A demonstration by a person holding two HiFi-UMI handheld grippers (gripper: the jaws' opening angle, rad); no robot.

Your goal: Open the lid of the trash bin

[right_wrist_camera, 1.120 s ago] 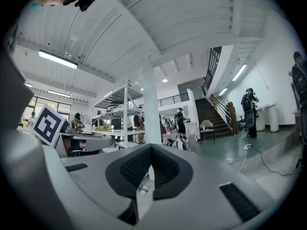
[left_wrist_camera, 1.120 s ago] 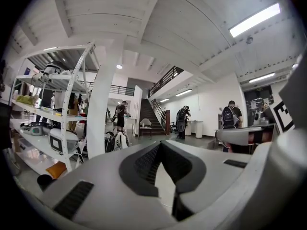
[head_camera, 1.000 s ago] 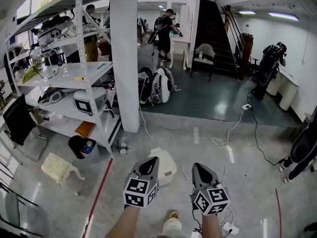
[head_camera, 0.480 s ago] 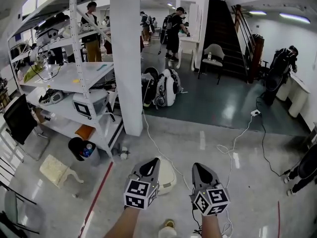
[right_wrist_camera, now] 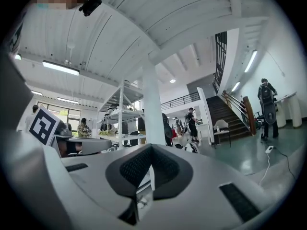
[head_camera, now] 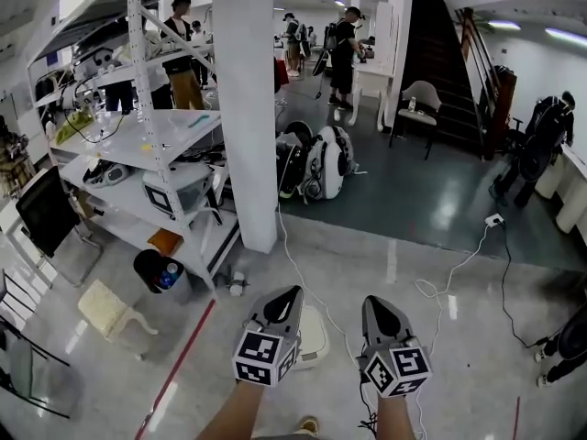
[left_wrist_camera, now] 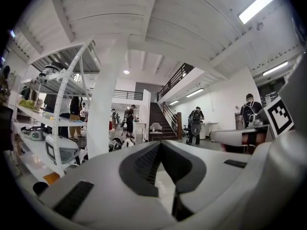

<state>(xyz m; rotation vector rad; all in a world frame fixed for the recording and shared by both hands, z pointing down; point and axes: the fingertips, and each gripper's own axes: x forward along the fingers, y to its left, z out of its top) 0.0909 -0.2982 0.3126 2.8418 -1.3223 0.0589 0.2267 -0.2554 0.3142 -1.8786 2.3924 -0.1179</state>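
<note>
A low white trash bin (head_camera: pixel 315 335) with its lid down stands on the grey floor, seen in the head view just past my two grippers; the left one hides its left side. My left gripper (head_camera: pixel 287 294) and right gripper (head_camera: pixel 373 302) are held side by side at the bottom of the view, above the floor and apart from the bin. Both have their jaws together with nothing between them. In the left gripper view the left gripper (left_wrist_camera: pixel 160 146) points into the room, and the bin shows in neither gripper view. The right gripper (right_wrist_camera: pixel 151 150) looks likewise.
A white pillar (head_camera: pixel 246 108) and a metal shelf rack (head_camera: pixel 147 145) stand ahead to the left, with a small black bin (head_camera: pixel 156 271) under the rack. White cables (head_camera: pixel 438 290) trail over the floor at right. A red floor line (head_camera: pixel 183 367) runs at left. People stand far back.
The head view has shifted forward and left: the pillar and rack sit larger and further right. The white bin has slid lower, closer to the grippers. Both grippers stay shut.
</note>
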